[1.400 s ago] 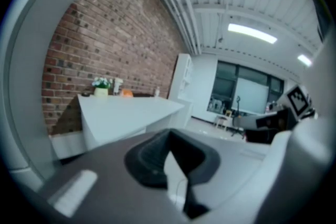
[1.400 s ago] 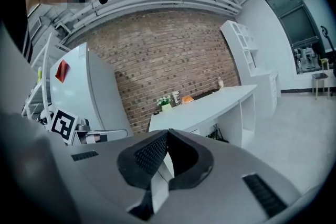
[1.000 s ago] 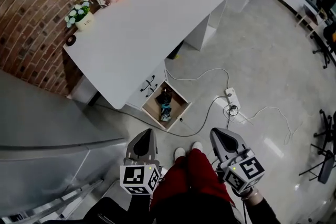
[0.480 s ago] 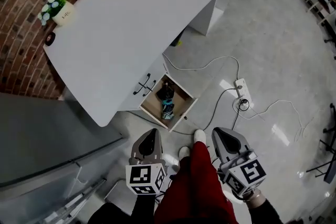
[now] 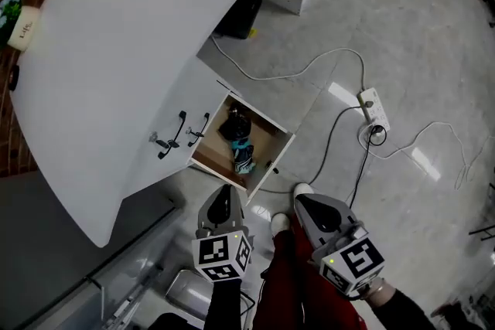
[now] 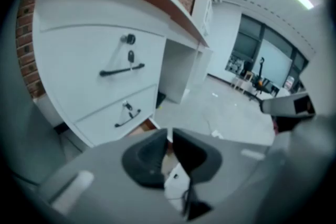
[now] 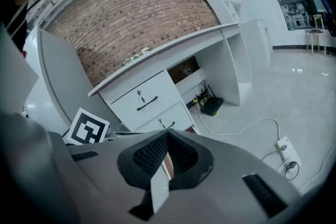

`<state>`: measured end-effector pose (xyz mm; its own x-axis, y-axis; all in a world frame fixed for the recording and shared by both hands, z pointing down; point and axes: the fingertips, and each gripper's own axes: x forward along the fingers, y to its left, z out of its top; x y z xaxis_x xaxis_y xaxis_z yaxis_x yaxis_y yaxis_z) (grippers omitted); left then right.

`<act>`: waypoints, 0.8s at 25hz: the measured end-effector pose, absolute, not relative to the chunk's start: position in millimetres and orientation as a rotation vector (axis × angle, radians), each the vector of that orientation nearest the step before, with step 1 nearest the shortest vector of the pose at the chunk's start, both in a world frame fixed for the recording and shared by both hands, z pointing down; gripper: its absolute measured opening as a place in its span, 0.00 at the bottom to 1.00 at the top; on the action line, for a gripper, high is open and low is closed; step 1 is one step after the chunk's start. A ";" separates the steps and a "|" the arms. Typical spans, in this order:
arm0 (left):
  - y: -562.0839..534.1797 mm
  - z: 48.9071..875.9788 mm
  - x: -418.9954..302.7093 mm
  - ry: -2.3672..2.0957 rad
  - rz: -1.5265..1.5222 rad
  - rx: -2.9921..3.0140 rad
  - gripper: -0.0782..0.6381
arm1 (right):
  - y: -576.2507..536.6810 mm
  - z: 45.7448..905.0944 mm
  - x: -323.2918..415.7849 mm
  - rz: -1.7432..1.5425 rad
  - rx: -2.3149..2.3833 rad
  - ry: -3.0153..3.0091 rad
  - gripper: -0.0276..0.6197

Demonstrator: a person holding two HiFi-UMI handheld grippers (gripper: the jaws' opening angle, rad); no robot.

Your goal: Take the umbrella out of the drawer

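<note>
1. Count first: two grippers, the left gripper (image 5: 223, 197) and the right gripper (image 5: 308, 205). Both have their jaws squeezed together and aren't gripping anything.
2. One umbrella (image 5: 237, 141), lying in the middle of the single open drawer (image 5: 210, 154) at the bottom of the desk (image 5: 116, 50).
3. Two closed drawers (image 6: 84, 60) and one power strip (image 5: 373, 106).
4. Only the head view shows the umbrella. The right gripper view adds the brick wall (image 7: 142, 13).

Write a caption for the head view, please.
Left gripper and right gripper, both shut and empty, face the open bottom drawer holding the umbrella beneath a white desk.
</note>
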<state>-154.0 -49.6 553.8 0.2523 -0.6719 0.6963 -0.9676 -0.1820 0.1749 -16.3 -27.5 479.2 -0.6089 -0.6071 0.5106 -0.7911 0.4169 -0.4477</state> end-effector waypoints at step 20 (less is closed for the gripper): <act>-102.0 829.6 -159.8 -1.382 0.969 1.727 0.43 | -86.5 707.0 -32.6 0.968 1.111 -2.338 0.04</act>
